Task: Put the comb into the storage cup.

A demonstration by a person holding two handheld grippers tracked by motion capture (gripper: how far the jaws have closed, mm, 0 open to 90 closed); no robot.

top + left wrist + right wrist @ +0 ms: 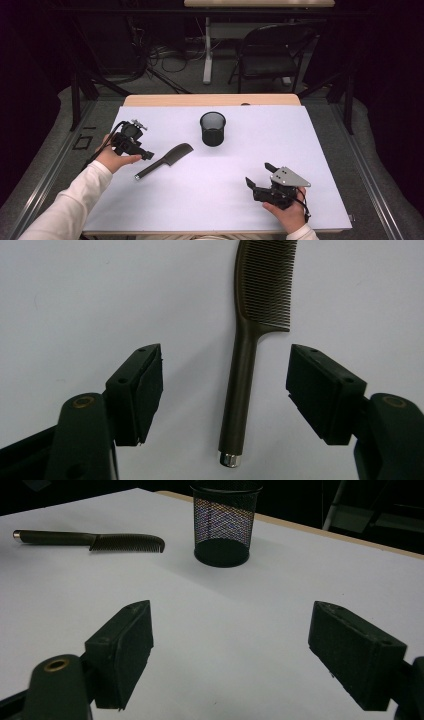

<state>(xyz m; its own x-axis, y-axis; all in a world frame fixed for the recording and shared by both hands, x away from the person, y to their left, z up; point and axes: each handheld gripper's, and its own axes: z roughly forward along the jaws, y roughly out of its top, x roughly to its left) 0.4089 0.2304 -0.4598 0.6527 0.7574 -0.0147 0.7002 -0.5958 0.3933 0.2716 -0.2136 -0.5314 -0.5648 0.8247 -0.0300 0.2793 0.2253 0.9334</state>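
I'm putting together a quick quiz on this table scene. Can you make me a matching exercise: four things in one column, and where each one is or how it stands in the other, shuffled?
Things:
1. comb
2. mesh cup
3. left gripper
4. right gripper

Places or states:
A. stands upright toward the far middle of the table
B. jaws open, the comb's handle between them, untouched
C. lies flat on the white sheet, handle end nearest the person
D. jaws open over bare sheet at the near right

Pairs: 1-C, 2-A, 3-B, 4-D

No writing, label, brand, number or sign can be read on anything here, on the table or around it.
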